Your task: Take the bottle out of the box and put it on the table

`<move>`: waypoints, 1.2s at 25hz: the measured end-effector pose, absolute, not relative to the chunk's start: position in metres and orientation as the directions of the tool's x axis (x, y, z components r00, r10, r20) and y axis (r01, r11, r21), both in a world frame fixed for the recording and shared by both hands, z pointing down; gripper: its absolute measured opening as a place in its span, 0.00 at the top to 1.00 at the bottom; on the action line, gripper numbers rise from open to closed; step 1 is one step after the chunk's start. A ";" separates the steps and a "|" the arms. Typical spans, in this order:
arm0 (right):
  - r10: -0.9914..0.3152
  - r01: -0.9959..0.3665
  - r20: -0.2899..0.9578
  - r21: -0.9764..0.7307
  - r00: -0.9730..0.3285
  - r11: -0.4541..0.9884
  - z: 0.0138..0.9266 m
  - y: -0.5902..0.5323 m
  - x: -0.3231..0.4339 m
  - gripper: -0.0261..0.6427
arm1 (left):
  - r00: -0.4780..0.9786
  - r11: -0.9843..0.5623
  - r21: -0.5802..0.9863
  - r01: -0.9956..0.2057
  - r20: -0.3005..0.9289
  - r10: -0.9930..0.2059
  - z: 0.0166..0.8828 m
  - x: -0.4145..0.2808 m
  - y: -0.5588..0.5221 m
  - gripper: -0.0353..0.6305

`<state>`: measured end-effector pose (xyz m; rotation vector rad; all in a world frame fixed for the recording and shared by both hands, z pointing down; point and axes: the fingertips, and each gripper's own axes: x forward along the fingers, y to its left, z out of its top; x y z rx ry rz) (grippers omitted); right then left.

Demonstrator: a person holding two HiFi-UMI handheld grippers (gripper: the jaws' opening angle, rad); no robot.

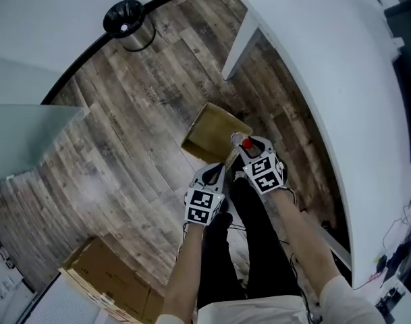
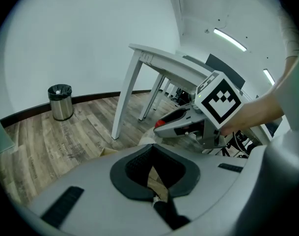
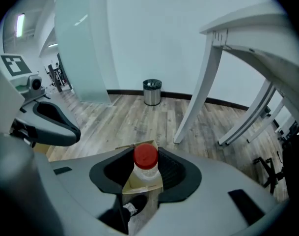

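Beside white table (image 1: pixel 326 59), wood-plank floor (image 1: pixel 144 113)

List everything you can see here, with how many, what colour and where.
bottle: one, clear with a red cap, held above the cardboard box
cardboard box: one, brown, on the floor near the table
second box: one, brown, floor, lower left in the head view
table: one, white, at the right
bin: one, silver with a black liner, by the wall
left gripper: one, grey, jaws apart, empty
right gripper: one, grey, closed on the bottle
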<state>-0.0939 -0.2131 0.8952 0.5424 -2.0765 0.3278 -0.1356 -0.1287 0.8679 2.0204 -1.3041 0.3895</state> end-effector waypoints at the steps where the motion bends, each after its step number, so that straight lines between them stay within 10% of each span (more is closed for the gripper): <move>1: -0.254 -0.499 0.843 -0.020 -0.474 0.866 0.882 -0.212 -0.094 0.69 | 0.453 -0.263 0.384 -0.885 0.580 -0.678 0.860 -0.135 -0.127 0.93; 30: -0.247 -0.326 0.758 0.048 -0.604 0.944 0.544 -0.135 -0.053 0.69 | 0.603 -0.567 0.233 -0.790 0.463 -0.650 0.572 -0.069 -0.080 0.93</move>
